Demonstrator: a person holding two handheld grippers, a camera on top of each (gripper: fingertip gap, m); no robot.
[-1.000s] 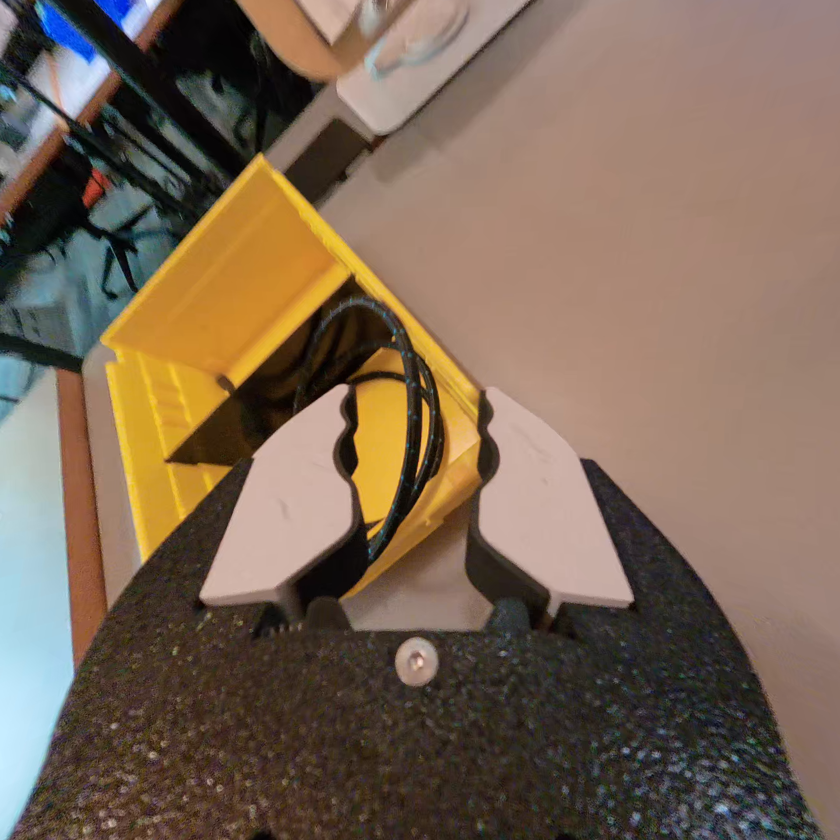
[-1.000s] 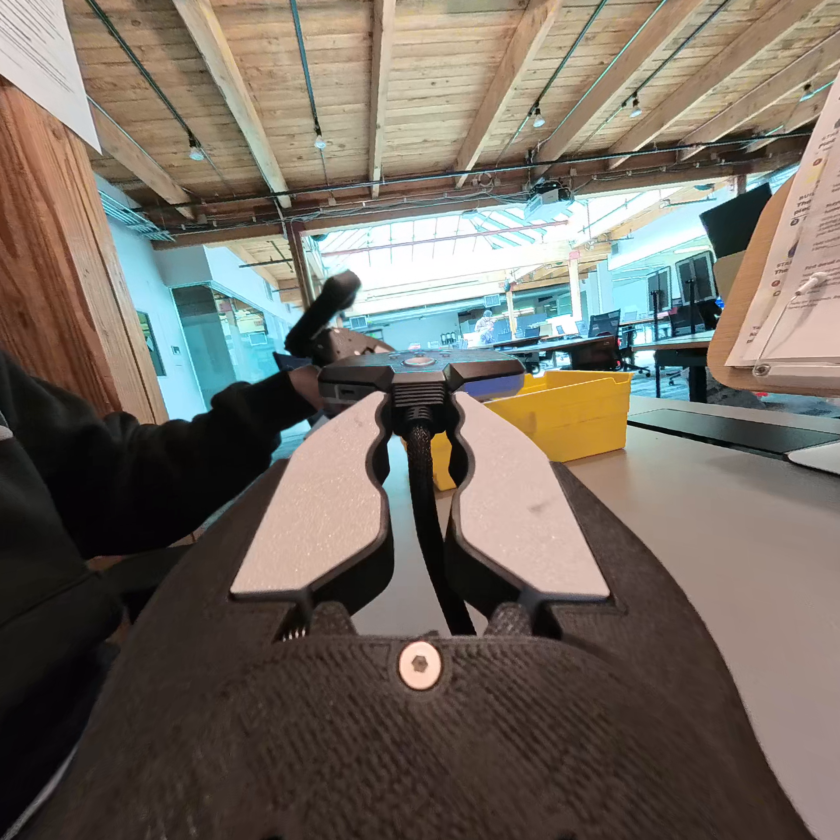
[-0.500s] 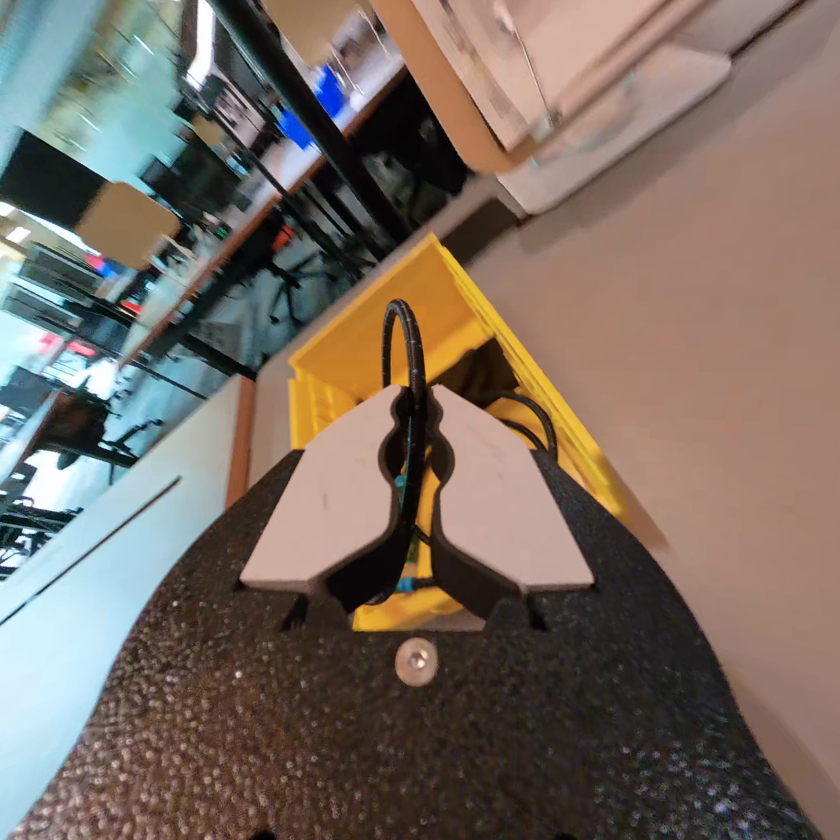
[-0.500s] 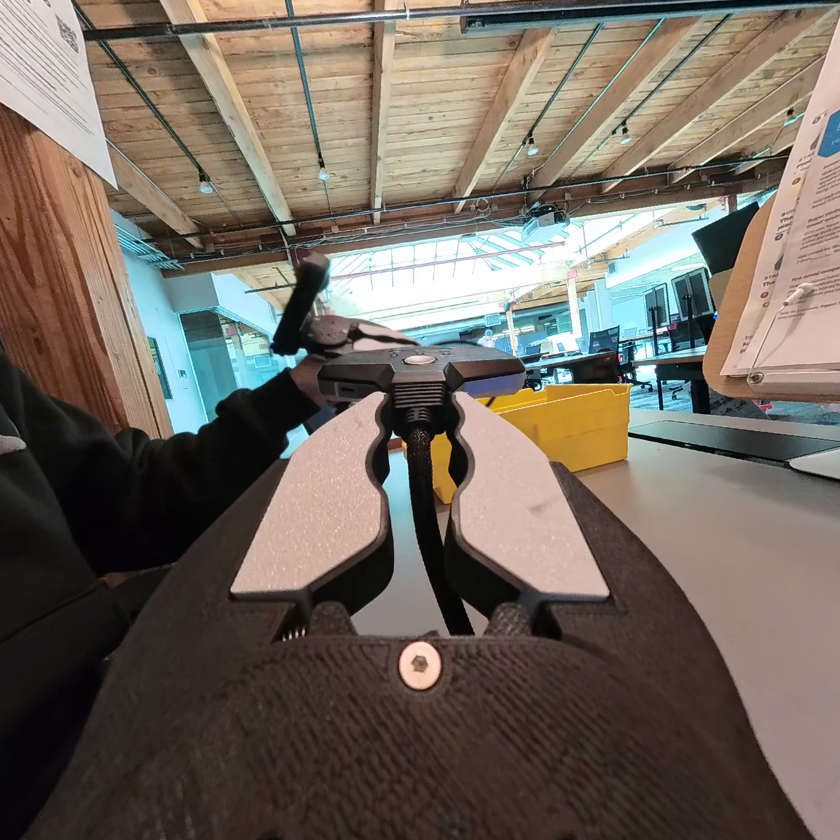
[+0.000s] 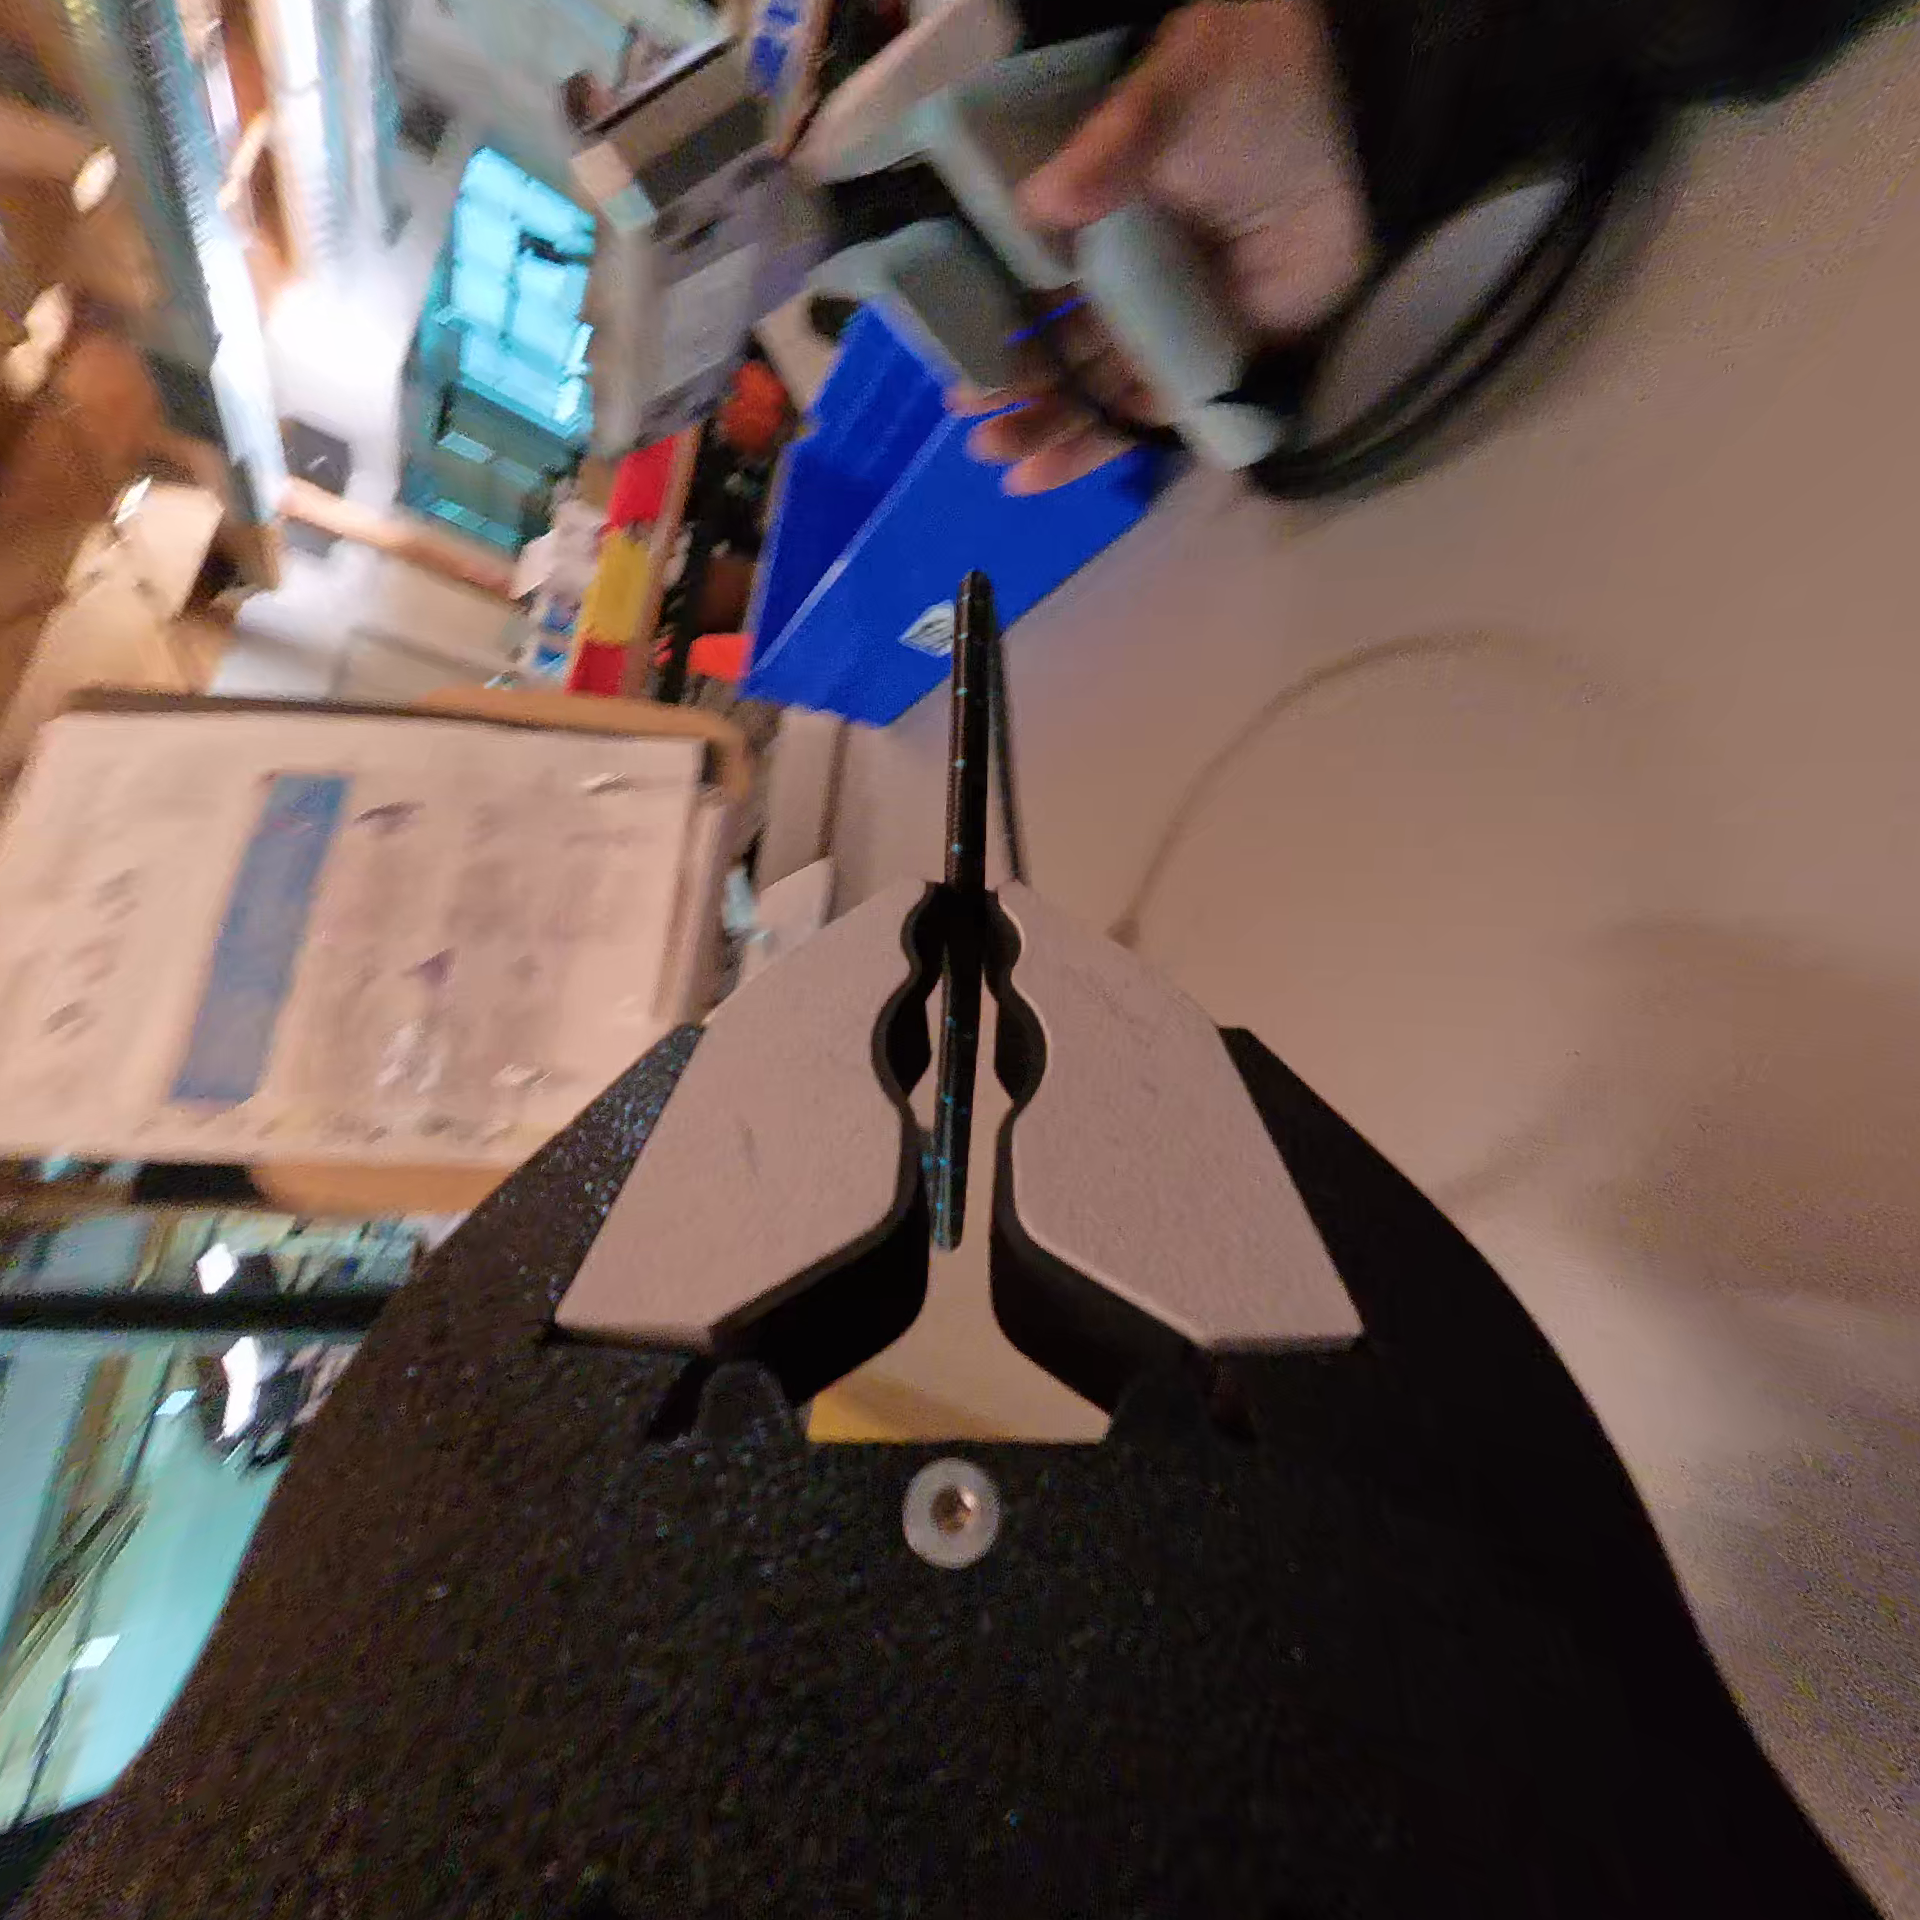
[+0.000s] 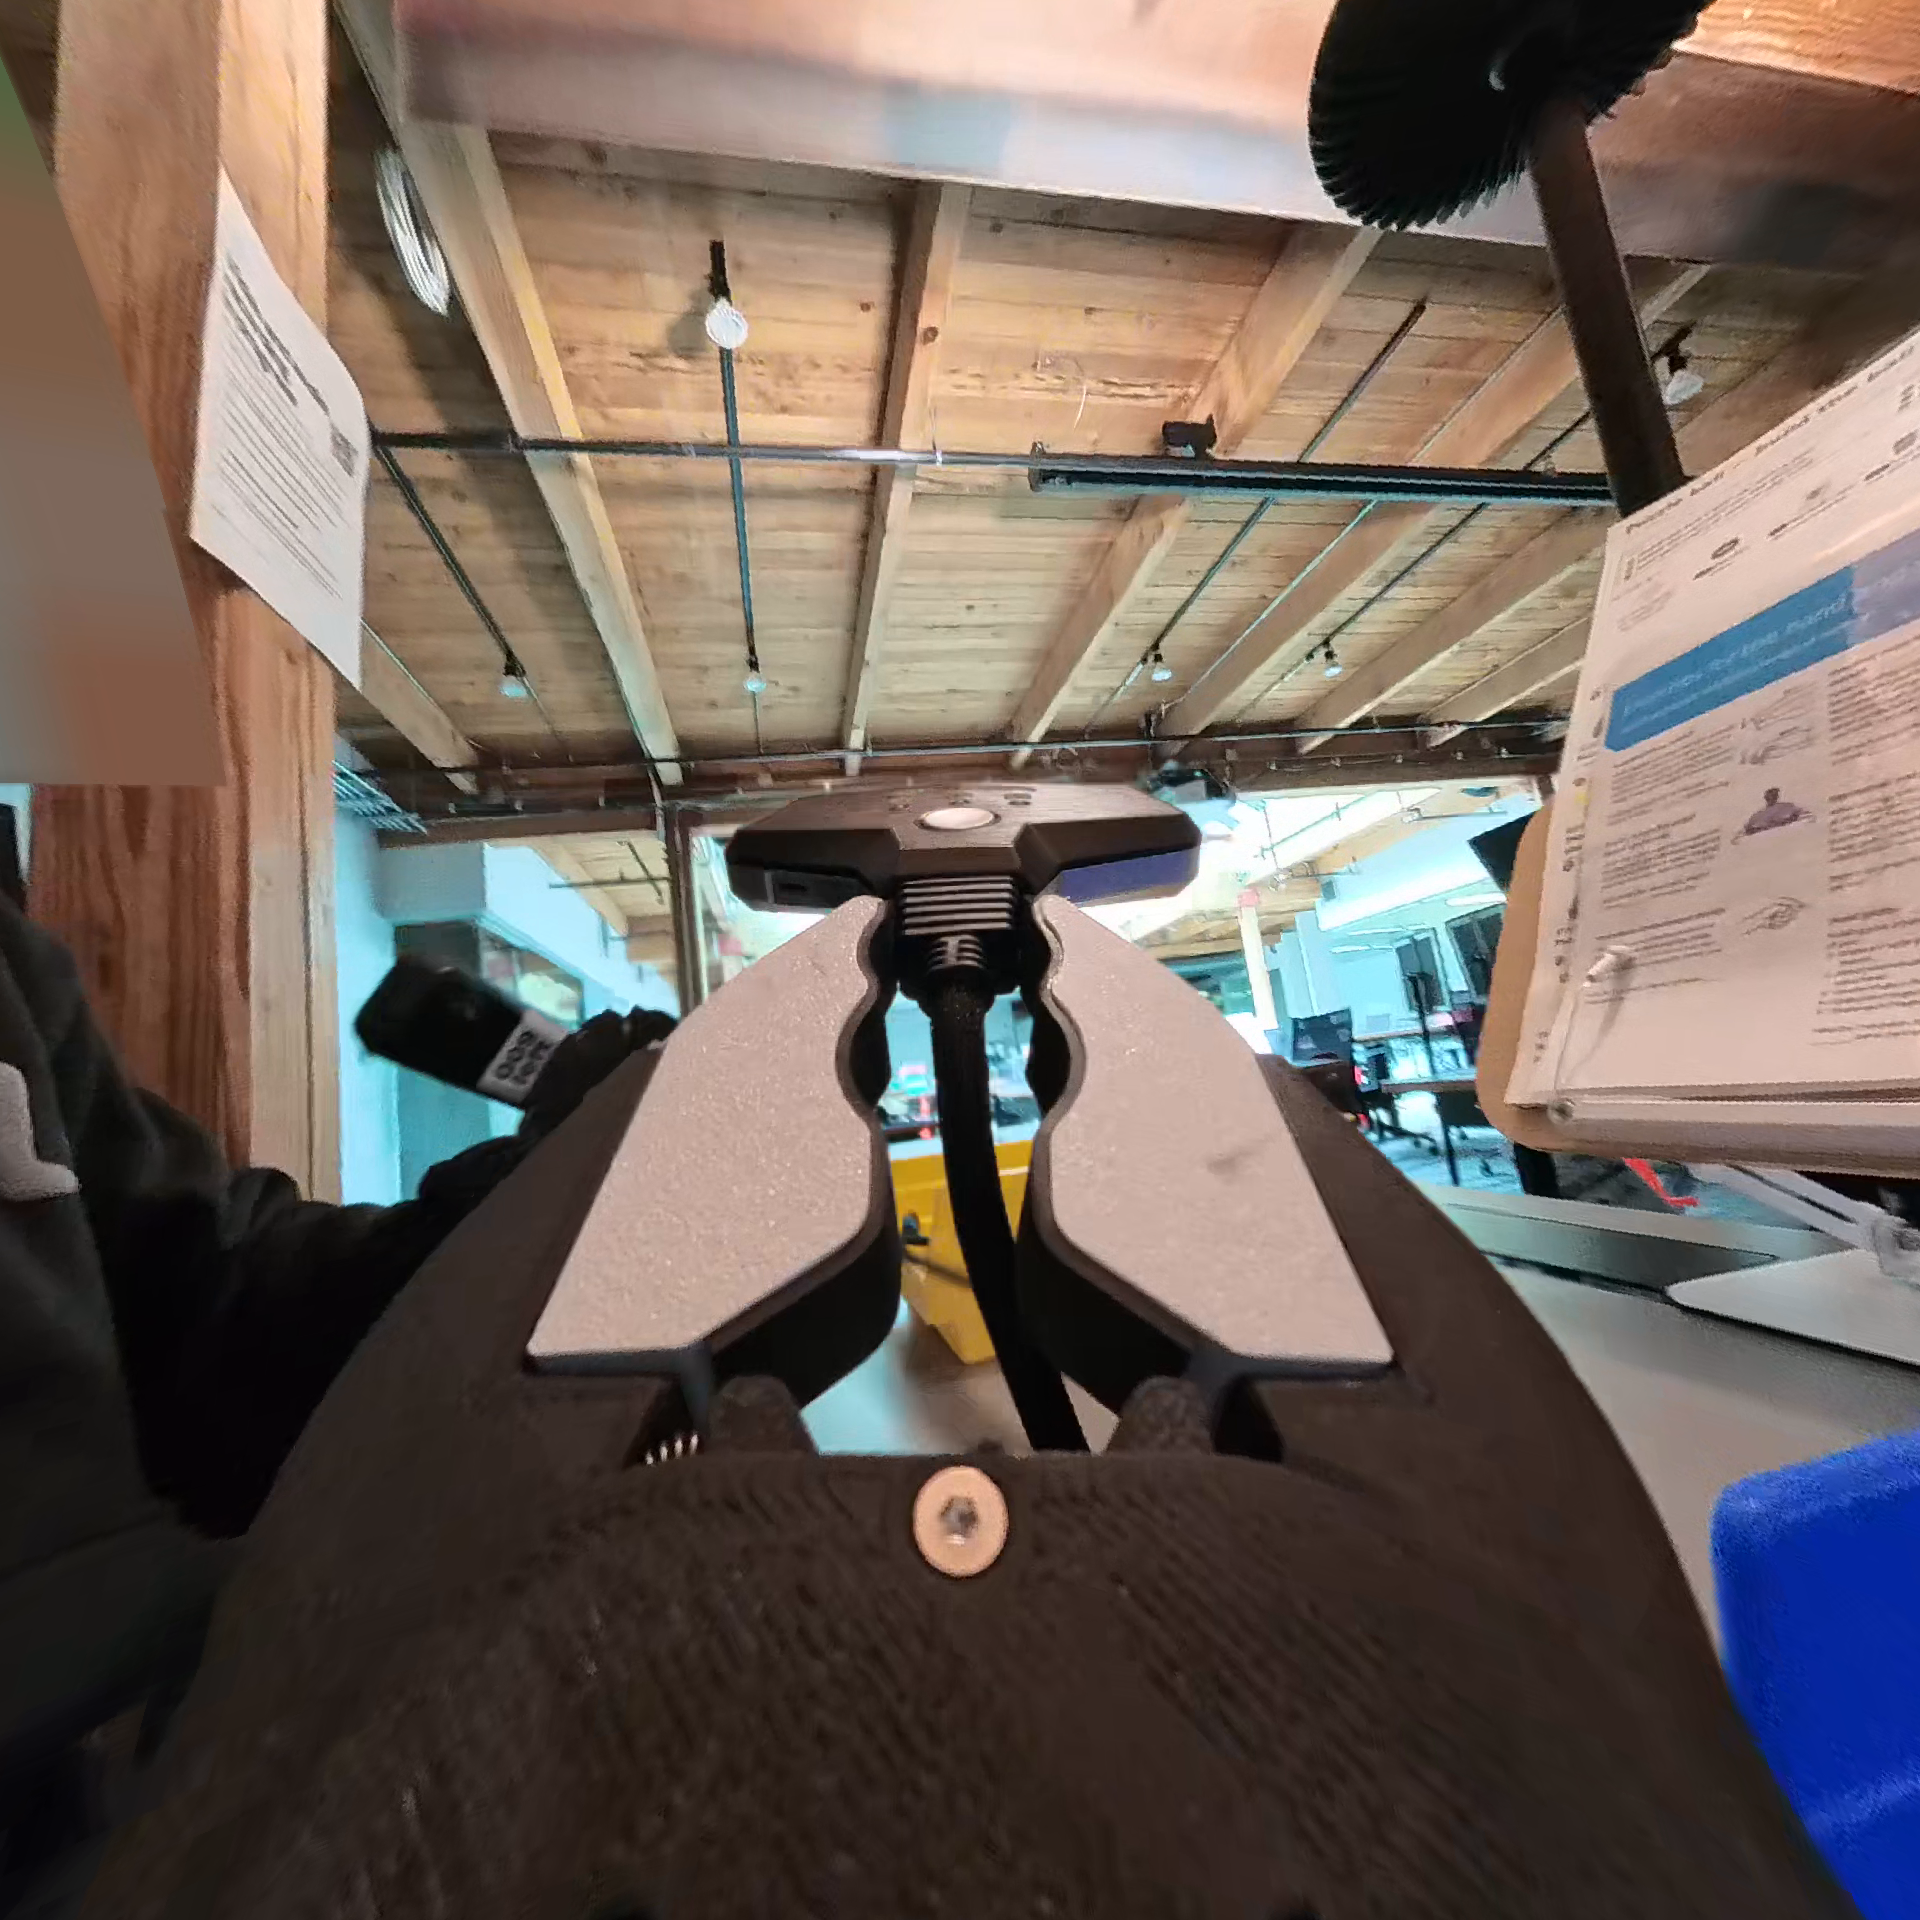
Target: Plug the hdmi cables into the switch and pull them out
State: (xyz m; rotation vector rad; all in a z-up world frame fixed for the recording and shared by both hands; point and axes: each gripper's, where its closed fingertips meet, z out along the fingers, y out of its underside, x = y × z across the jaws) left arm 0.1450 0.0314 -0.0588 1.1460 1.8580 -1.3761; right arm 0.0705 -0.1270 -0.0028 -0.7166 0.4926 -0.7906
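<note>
Our left gripper (image 5: 961, 914) is clamped on a thin hdmi cable (image 5: 971, 727) running toward twelve o'clock. Our right gripper (image 6: 956, 920) pinches the switch (image 6: 961, 831) pigtail, also at twelve; which port faces left we cannot tell.

Switch (image 6: 961, 844) ahead — bin (image 6: 940, 1262) behind.

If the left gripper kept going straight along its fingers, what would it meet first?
Probably the blue bin: the braided cable clamped in the left gripper points at it. Blur leaves the depth unclear.
</note>
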